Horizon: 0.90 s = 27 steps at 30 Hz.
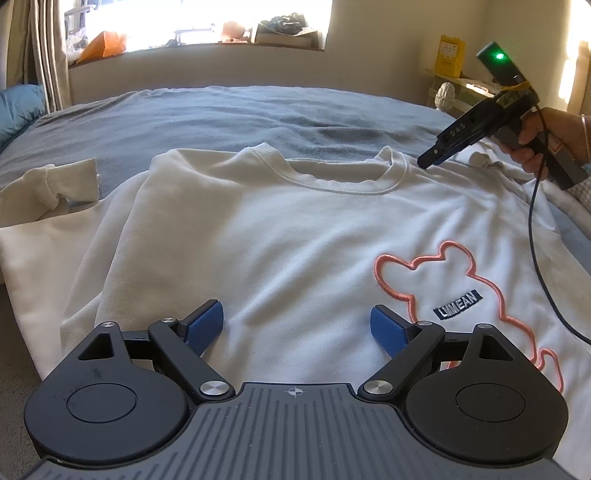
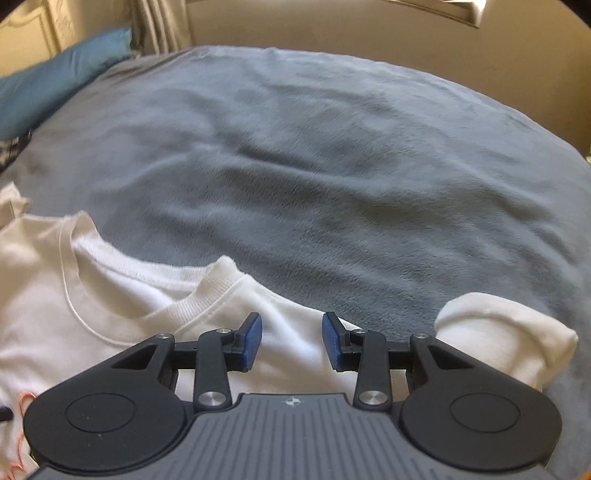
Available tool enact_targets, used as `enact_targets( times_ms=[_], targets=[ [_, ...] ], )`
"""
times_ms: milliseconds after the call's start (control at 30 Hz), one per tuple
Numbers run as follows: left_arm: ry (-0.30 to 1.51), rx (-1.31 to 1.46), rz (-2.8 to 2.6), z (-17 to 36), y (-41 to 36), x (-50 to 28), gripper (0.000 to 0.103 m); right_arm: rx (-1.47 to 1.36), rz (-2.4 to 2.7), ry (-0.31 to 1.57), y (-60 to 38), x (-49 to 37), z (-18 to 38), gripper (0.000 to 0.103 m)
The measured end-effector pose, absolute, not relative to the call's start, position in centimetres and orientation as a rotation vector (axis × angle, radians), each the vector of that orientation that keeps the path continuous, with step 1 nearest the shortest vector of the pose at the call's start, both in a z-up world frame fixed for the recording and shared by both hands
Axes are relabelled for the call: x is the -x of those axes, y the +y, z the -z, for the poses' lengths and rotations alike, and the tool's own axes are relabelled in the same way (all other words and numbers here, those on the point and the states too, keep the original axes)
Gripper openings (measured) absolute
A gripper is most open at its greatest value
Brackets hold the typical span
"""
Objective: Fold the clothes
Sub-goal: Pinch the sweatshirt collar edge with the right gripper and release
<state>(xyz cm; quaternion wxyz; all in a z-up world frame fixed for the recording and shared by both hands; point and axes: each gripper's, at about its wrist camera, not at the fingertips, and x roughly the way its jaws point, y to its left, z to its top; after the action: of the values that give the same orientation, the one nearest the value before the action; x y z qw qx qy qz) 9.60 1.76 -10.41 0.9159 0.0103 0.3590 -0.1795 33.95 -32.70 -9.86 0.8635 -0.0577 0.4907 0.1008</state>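
A white sweatshirt (image 1: 295, 240) lies face up on the bed, with a pink bear outline (image 1: 377, 269) and a dark name patch (image 1: 460, 304) on its chest. My left gripper (image 1: 296, 310) hovers over the chest, open, with nothing between its blue pads. A hand holds my right gripper (image 1: 424, 160) at the upper right, pointing down at the shoulder beside the collar (image 1: 343, 184). In the right wrist view that gripper (image 2: 291, 319) is open over the shoulder cloth (image 2: 288, 354), pads apart and gripping nothing. One sleeve cuff (image 1: 74, 181) lies at the left, the other sleeve (image 2: 498, 332) bunched at the right.
A grey-blue blanket (image 2: 332, 166) covers the bed beyond the sweatshirt. A blue pillow (image 2: 55, 81) sits at the far left corner. A cluttered window sill (image 1: 221, 33), a curtain (image 1: 44, 55) and a yellow box (image 1: 448, 55) stand behind. A black cable (image 1: 535, 240) hangs over the sweatshirt's right side.
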Motion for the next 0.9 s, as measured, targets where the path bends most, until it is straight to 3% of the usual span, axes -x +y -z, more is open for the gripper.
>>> enact_targets(
  times_ms=[233,733,800,833,900],
  targets=[
    [0.740,-0.014,0.377,10.4,1.9,-9.6,0.089,0.119,-0.181,0.967,-33.0,-34.6,9.4,0.038],
    [0.743,-0.026,0.368,10.4,1.6,-9.7,0.090,0.213,-0.200,1.068,-32.2,-35.8,11.8,0.041],
    [0.743,-0.026,0.368,10.4,1.6,-9.8,0.090,0.217,-0.220,1.081,-32.1,-35.7,11.7,0.033],
    [0.742,-0.027,0.369,10.4,1.6,-9.7,0.090,0.234,-0.237,1.085,-31.9,-35.5,11.6,0.004],
    [0.740,-0.028,0.368,10.4,1.6,-9.7,0.090,0.292,-0.251,1.041,-30.9,-34.5,10.9,0.002]
  ],
)
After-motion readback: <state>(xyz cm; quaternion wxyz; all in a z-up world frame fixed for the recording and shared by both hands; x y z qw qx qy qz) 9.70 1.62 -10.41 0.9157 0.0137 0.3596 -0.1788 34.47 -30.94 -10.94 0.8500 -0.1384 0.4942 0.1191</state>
